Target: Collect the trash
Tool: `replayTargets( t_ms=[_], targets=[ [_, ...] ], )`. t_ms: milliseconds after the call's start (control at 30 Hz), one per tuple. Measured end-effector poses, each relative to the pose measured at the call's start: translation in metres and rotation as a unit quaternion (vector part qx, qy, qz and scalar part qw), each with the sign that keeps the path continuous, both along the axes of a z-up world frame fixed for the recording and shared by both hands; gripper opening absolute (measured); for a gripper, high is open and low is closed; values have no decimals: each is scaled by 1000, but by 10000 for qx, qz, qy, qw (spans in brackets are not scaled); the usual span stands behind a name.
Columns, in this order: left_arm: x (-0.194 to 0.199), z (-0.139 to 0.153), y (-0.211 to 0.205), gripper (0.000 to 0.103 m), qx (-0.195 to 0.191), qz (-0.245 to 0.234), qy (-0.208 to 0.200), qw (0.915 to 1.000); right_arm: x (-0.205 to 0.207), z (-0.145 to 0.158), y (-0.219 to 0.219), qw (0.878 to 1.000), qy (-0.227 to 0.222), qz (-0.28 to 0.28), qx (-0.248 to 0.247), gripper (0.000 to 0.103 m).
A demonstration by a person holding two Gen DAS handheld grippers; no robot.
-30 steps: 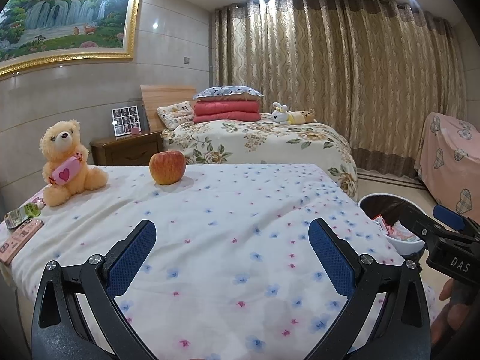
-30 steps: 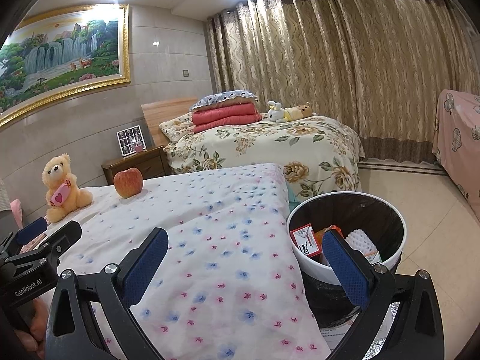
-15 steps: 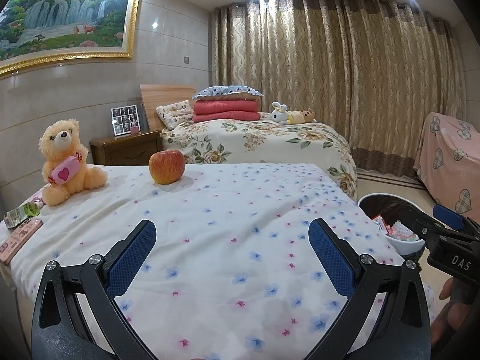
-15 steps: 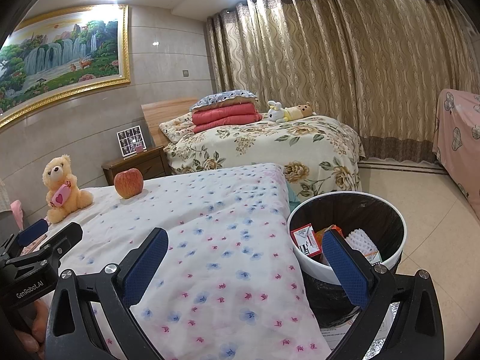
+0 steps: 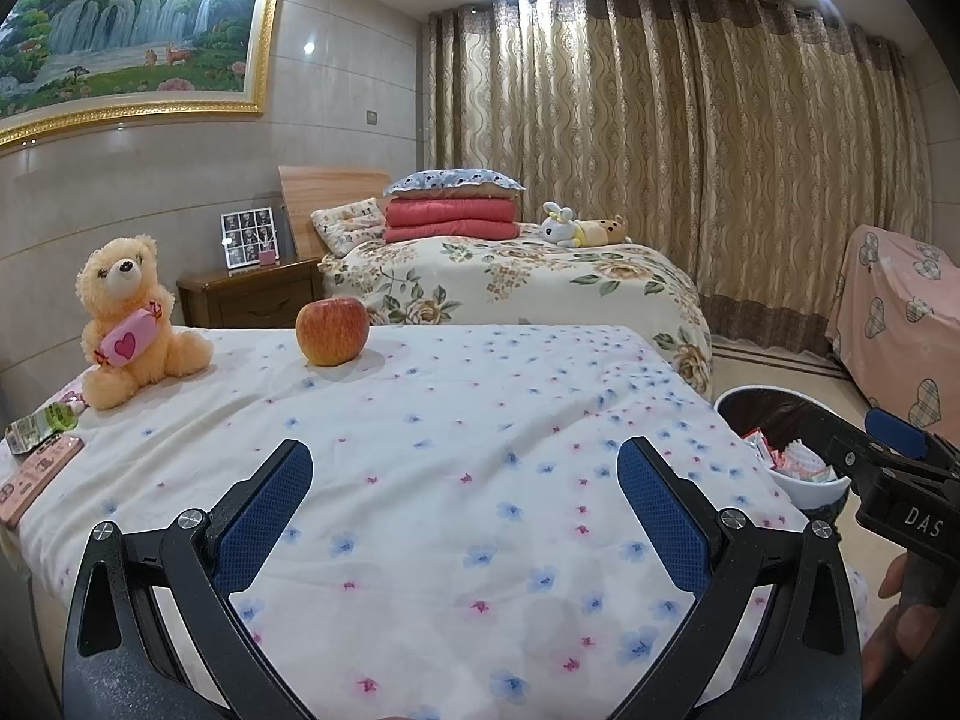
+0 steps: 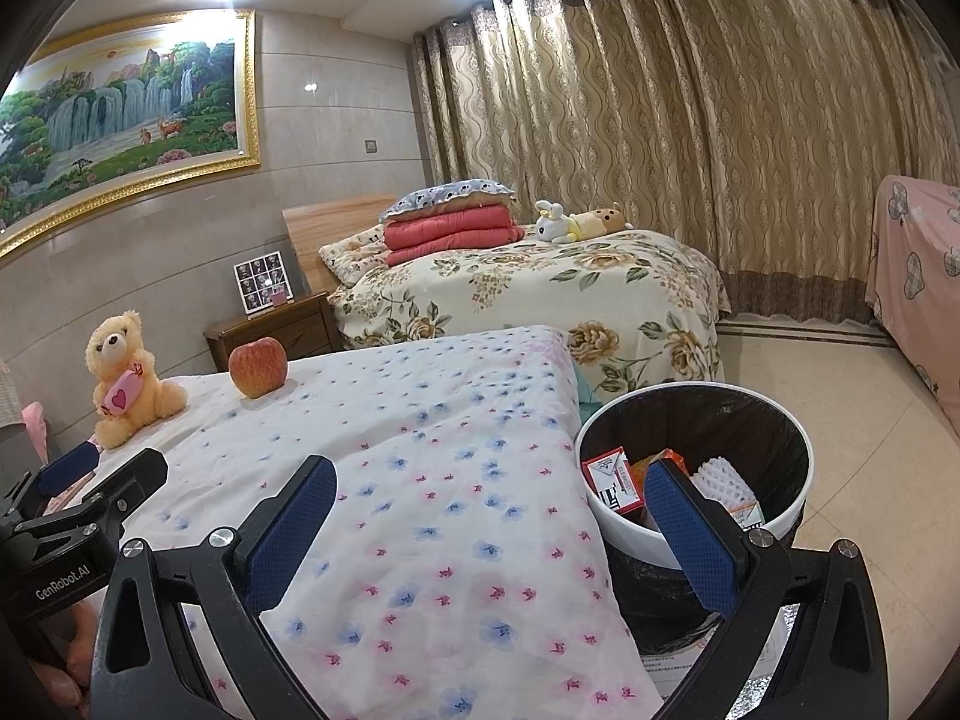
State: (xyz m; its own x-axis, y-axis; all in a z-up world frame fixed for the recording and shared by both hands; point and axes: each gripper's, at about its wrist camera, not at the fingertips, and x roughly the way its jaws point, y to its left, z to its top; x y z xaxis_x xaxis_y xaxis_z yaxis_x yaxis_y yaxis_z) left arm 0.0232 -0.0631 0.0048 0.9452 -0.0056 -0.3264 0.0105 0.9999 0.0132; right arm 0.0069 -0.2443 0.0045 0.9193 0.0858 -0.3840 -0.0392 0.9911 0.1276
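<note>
Between pickups: left gripper [image 5: 462, 480] and right gripper [image 6: 489, 504] released, empty; next, reach wrapper [image 5: 45, 423] for bin [image 6: 690, 534].

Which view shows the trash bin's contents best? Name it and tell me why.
The right wrist view: the trash bin shows its whole rim and interior, with a red-and-white carton and white foam netting inside. The left wrist view catches only part of it at the right edge, behind the right gripper.

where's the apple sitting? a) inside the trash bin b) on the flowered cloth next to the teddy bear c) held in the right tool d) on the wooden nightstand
b: the apple rests on the flowered cloth, beside the teddy bear, away from the trash bin.
</note>
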Motion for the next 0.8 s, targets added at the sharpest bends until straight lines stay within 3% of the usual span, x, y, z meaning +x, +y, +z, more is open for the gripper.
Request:
replayTargets(
  t_ms=[800],
  targets=[
    [1, -2, 1, 103, -42, -30, 44, 10000, 1, 2, 3, 10000, 46, 6, 29, 103]
  ],
)
